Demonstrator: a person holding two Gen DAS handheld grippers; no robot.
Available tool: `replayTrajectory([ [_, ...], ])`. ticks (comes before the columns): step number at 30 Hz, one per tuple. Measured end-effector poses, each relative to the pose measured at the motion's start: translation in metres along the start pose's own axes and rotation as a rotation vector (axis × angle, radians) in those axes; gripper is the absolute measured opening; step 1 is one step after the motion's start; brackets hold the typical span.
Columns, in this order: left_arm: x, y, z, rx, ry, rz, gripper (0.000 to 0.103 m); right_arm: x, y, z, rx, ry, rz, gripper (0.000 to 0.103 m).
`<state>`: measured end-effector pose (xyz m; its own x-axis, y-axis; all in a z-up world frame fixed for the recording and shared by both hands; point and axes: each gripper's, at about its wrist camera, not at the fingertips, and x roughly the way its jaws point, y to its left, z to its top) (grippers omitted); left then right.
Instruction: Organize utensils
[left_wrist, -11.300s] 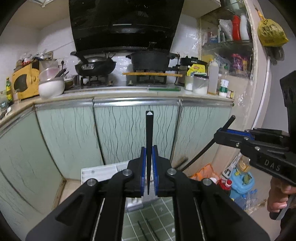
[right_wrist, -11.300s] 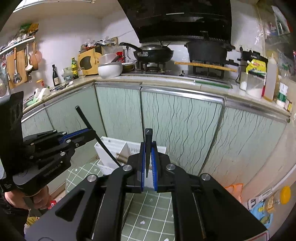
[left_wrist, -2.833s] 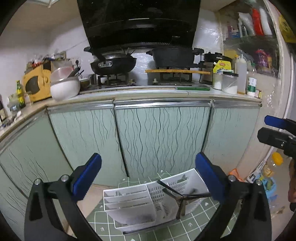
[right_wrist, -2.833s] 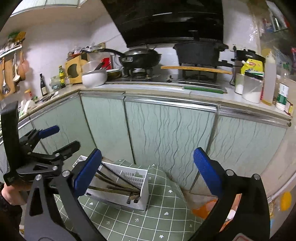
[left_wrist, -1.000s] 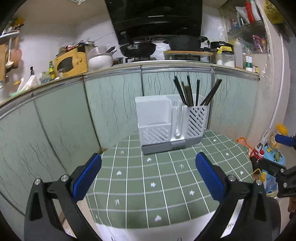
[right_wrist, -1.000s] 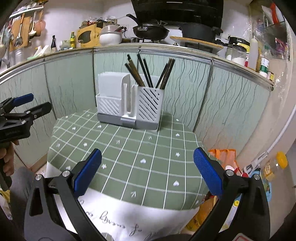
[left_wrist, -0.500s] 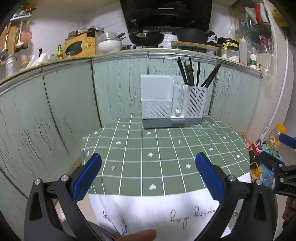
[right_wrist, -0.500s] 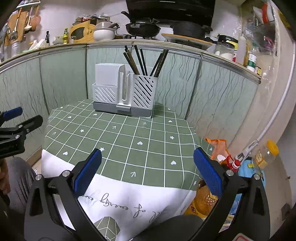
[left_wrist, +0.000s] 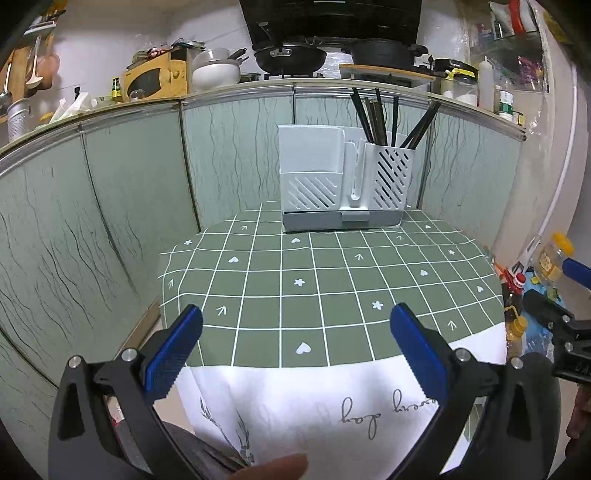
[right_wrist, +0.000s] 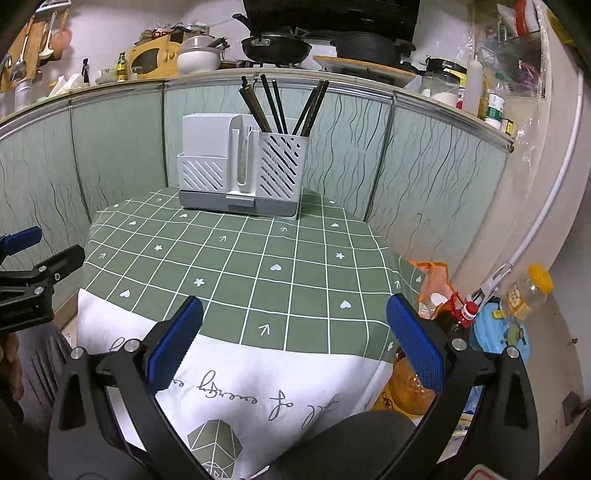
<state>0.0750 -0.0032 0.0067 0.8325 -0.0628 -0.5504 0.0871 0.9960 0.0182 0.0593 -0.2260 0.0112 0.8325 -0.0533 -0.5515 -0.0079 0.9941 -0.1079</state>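
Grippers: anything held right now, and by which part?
Nothing is held. The left gripper and right gripper are both wide open over the near table edge; the chopsticks stand in the white holder.

green-panelled kitchen cabinets (left_wrist: 229, 155), cluttered counter (right_wrist: 110, 83)

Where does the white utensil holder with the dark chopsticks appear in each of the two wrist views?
Left wrist view: utensil holder upper centre-right, at the table's far edge.
Right wrist view: utensil holder upper centre-left, same far edge.
Shared landmark: the black wok on the stove behind.
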Motion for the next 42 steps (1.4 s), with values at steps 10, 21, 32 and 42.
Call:
replayTrajectory([
  [10, 0.001, -0.001, 0.000, 0.006, 0.001, 0.022, 0.098, -0.001, 0.000, -0.001, 0.006, -0.004, -0.004, 0.096],
  [21, -0.004, -0.003, 0.001, 0.019, -0.015, 0.043, 0.098, -0.001, -0.002, -0.001, 0.015, 0.002, -0.014, 0.096],
  [32, -0.010, -0.005, 0.004, 0.025, -0.025, 0.040, 0.098, -0.006, -0.001, 0.000, 0.019, -0.009, -0.012, 0.096],
  [42, -0.010, -0.005, 0.005, 0.024, -0.026, 0.038, 0.098, -0.009, -0.001, 0.001, 0.017, -0.016, -0.012, 0.096],
])
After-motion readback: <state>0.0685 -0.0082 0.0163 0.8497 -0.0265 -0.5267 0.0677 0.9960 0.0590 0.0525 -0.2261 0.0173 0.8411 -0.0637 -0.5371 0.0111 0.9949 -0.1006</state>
